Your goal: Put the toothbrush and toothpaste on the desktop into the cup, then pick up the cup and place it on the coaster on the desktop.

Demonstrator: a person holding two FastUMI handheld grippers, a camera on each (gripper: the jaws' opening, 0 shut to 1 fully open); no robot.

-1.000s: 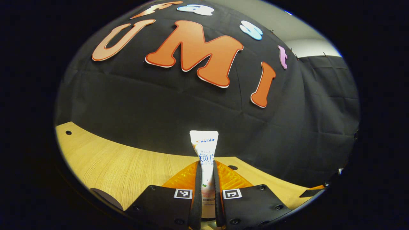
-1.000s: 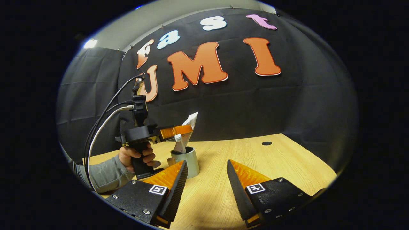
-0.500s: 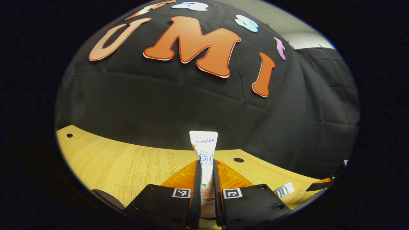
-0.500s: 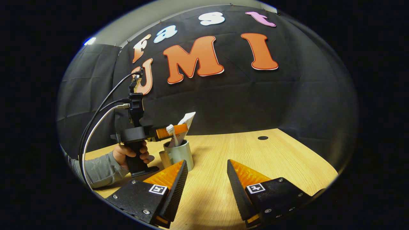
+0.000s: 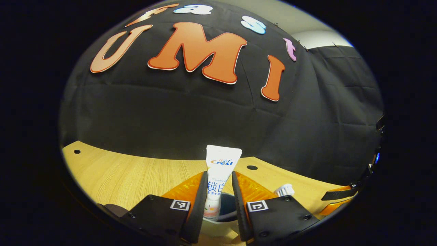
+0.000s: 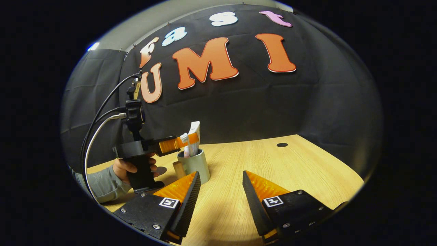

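- Standing nearly upright in the cup [image 6: 194, 166], the toothpaste [image 5: 218, 181] has its lower end inside the rim; the left gripper [image 5: 219, 201] has its jaws parted just beside the tube, so it looks released
- Leaning in the same cup, the toothbrush [image 6: 185, 143] shows its bristle head above the rim
- Hovering near over the worktop [image 6: 273, 164], the right gripper [image 6: 218, 198] keeps its jaws wide and empty, probably for lifting the cup
- I cannot tell where the coaster lies

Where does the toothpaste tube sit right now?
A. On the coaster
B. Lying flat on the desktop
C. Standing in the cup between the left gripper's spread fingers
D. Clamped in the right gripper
C: in the left gripper view the toothpaste tube stands in the cup, gaps showing between it and the left gripper's fingers.
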